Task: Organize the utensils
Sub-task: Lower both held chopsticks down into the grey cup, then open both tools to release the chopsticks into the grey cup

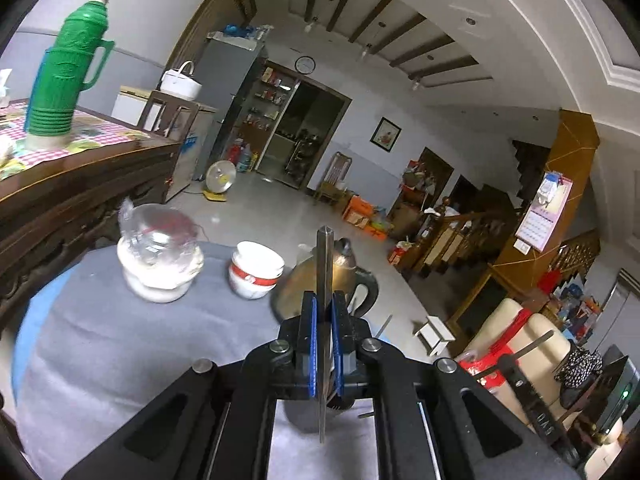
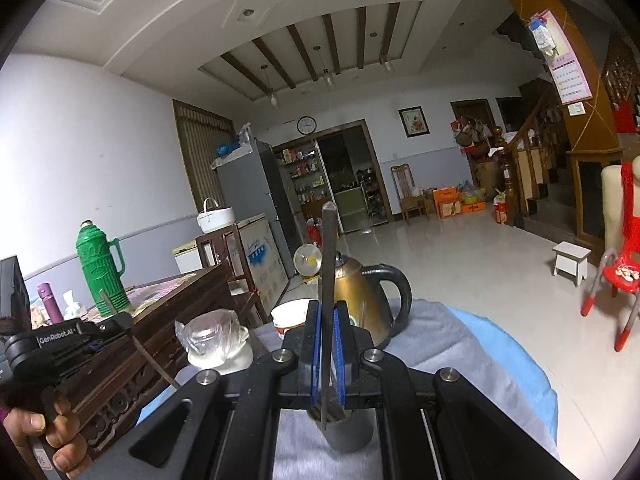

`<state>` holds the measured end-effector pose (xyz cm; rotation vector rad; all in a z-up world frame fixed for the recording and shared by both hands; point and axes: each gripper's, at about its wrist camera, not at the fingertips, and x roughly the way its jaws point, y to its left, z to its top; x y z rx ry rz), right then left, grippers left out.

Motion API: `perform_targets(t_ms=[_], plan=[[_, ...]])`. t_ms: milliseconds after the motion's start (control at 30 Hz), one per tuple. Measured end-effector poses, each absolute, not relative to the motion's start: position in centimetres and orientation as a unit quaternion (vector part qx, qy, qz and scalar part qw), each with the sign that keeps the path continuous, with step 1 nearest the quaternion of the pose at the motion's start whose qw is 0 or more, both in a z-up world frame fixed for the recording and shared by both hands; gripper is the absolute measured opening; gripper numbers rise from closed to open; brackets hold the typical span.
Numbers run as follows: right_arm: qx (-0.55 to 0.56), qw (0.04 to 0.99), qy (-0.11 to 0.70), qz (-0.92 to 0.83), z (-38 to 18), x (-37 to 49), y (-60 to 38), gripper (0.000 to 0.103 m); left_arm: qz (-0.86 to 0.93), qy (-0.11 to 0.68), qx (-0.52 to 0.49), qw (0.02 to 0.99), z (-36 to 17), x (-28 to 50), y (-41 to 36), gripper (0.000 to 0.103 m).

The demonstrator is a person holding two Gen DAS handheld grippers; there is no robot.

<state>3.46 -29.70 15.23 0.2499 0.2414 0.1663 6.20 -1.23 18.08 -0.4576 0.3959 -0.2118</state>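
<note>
On my left wrist camera, the left gripper (image 1: 325, 312) is clenched on a flat metal utensil handle (image 1: 323, 264) that stands upright between the blue pads (image 1: 313, 344), its top reaching well above the jaws and its lower end hanging below them. What kind of utensil it is I cannot tell. Just beyond the jaws sits a brass-coloured kettle (image 1: 320, 280) with a black handle, partly hidden by the utensil. Ahead and to the left of the jaws is a white bowl with a red band (image 1: 256, 270), and further left a bowl wrapped in clear plastic (image 1: 160, 256). All three stand on a grey cloth (image 1: 120, 344). Below the jaws I see a dark holder (image 1: 304, 416). At the far right, the other gripper (image 1: 520, 364) shows with a thin metal piece in it.

On my right wrist camera, the right gripper (image 2: 329, 316) is clamped on a second dark, flat utensil handle (image 2: 329, 264), also upright between its blue pads (image 2: 316, 352). The kettle (image 2: 364, 296) is just behind the jaws, the red-banded bowl (image 2: 290, 314) just left of them, the plastic-wrapped bowl (image 2: 212, 340) further left. A dark cup-like holder (image 2: 344, 436) sits below the jaws. At the far left a hand (image 2: 52, 436) holds the left gripper (image 2: 120, 322), with its utensil (image 2: 152, 360) slanting through it.
</note>
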Motion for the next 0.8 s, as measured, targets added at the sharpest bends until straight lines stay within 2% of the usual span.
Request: perform_targets(t_ms=[267, 800], plan=[[0.102, 0.980, 0.148, 0.083, 14.0, 7.7, -29.2, 0.006, -0.112, 0.179, -0.212, 0.954, 18.2, 10.2, -4.4, 0.007], [0.077, 0.963, 0.240, 0.095, 9.5, 13.2, -28.0, 0.006, -0.113, 0.255, -0.165, 0.946, 12.7, 15.8, -8.3, 0.007]])
